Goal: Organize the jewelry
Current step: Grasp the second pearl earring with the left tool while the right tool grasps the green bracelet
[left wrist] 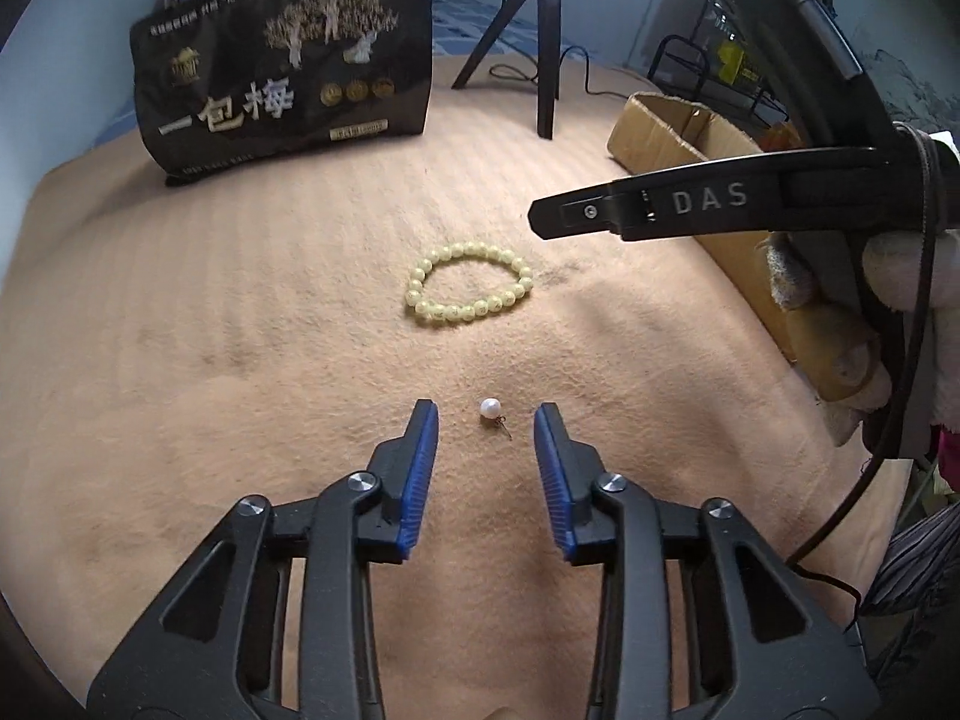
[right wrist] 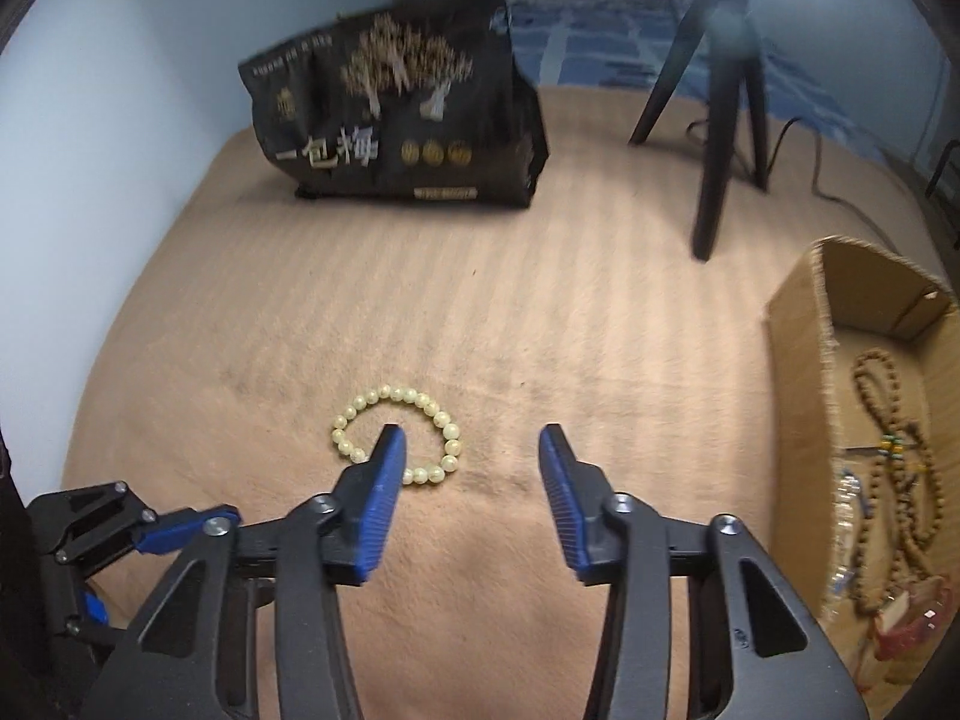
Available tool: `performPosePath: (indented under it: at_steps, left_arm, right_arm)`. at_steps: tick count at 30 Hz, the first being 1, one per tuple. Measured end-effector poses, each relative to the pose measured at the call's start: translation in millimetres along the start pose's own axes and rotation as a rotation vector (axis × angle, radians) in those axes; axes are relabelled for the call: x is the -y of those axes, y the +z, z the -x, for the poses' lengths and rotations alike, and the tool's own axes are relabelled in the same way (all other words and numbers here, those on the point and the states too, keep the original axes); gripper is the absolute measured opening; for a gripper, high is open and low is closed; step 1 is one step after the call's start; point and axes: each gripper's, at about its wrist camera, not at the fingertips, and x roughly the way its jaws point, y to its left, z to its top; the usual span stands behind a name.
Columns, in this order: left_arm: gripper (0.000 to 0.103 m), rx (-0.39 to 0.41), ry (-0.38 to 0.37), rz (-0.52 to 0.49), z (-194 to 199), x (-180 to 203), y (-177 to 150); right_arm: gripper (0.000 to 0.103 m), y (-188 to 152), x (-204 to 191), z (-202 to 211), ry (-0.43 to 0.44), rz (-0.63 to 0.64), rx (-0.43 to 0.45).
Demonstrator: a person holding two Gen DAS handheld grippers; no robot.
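Pale yellow bead bracelet (left wrist: 469, 285) lies on our tan blanket (left wrist: 240, 360), with a pearl earring (left wrist: 491, 409) nearer us. Our left gripper (left wrist: 486, 420) straddles the earring, jaws apart, not touching. Our right gripper (right wrist: 471, 447) hangs unclenched over the bracelet, beside the cardboard box (right wrist: 798, 360).

We see a bed covered by a tan, faintly striped blanket (left wrist: 240, 312). On it lie a pale yellow bead bracelet (left wrist: 468, 291) near the middle and, just in front of it, a small pearl earring (left wrist: 489, 408). At the back stand a black printed bag (left wrist: 282, 66) and a black tripod (left wrist: 537, 42). An open cardboard box (right wrist: 804, 360) sits at the right edge, with a thin cable (left wrist: 576, 69) behind it.
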Motion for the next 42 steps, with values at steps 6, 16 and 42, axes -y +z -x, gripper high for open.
performPosePath:
  at_steps: [6,16,42]
  left_arm:
    - [0.029,-0.024,-0.004,-0.022,-17.7,2.0,-0.6]
    - [0.028,-0.011,-0.011,-0.002,-20.1,-0.9,-1.9]
    - [0.008,0.004,0.021,-0.027,-25.0,0.5,-3.7]
  right_arm:
    - [0.026,3.4,1.0,-23.1,0.021,0.014,-0.040]
    - [0.022,2.1,-1.2,-42.5,0.039,0.027,-0.059]
    - [0.006,1.2,-11.1,-43.3,-0.059,0.091,-0.035]
